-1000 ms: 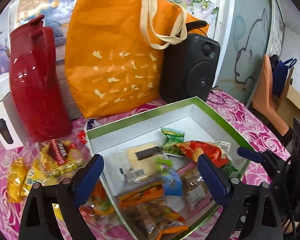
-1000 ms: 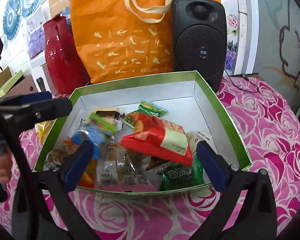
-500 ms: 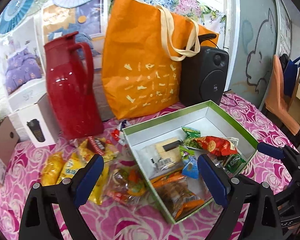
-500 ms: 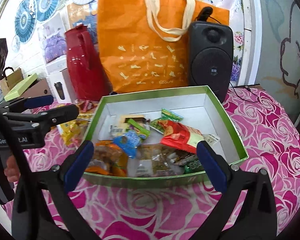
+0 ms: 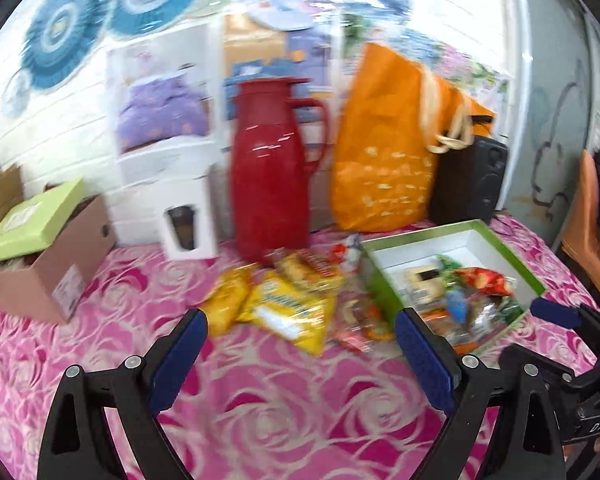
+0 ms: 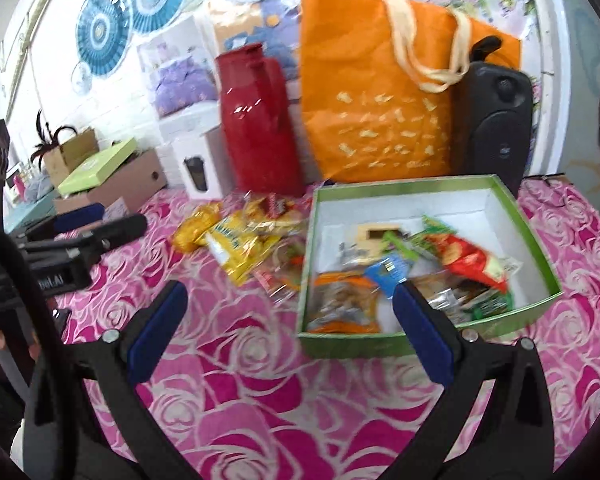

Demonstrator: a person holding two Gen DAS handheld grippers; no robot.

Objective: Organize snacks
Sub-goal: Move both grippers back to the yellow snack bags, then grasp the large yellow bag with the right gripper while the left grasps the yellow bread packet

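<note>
Snack packets fill the near half of a green-rimmed box (image 6: 420, 190) on the rose-patterned tabletop (image 6: 260, 380), among them a red bag (image 6: 472, 260) and a blue packet (image 6: 388, 274). More yellow snack bags (image 5: 288, 304) lie loose on the cloth just left of the box, in front of a red thermos jug (image 5: 272, 168). Both the left tongs (image 5: 300, 356) and the right tongs (image 6: 288, 328) hang spread wide and empty above the tabletop, short of the snacks.
</note>
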